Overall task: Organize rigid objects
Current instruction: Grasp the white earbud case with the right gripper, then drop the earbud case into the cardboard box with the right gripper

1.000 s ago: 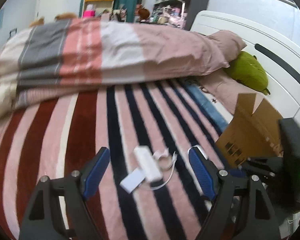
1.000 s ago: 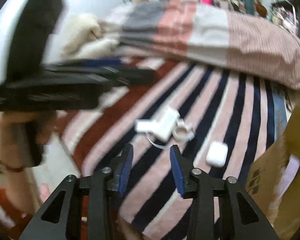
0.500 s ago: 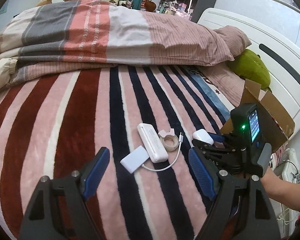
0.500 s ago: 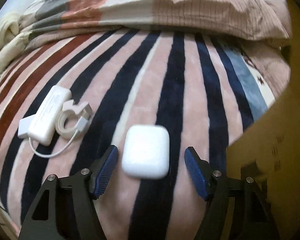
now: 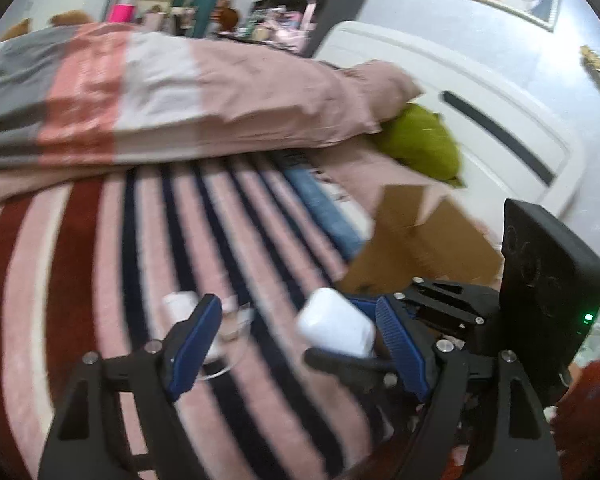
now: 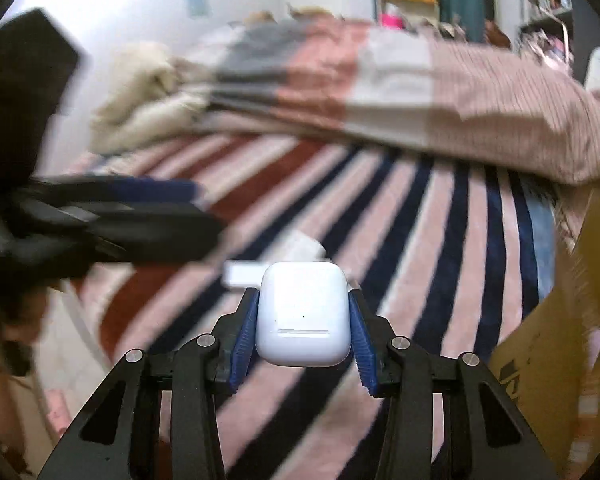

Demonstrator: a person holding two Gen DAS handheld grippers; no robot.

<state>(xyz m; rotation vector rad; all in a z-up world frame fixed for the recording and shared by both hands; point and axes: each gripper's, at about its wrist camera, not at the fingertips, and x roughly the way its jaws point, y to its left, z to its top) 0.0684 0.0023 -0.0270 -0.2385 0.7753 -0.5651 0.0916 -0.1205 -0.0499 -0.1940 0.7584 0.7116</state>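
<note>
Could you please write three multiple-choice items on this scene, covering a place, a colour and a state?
1. Where is the white earbud case?
A. Inside the cardboard box
B. Between the right gripper's fingers
C. On the pillow

2. What colour are the pads on the right gripper fingers?
A. Blue
B. Yellow
C. Red

3. What is the state of the left gripper?
A. Shut on the charger
B. Shut on a cable
C. Open, holding nothing

Answers:
1 B, the case sits clamped between both pads, lifted off the striped blanket.
2 A, the ribbed pads are blue.
3 C, its fingers stand wide apart, with nothing held between them.
</note>
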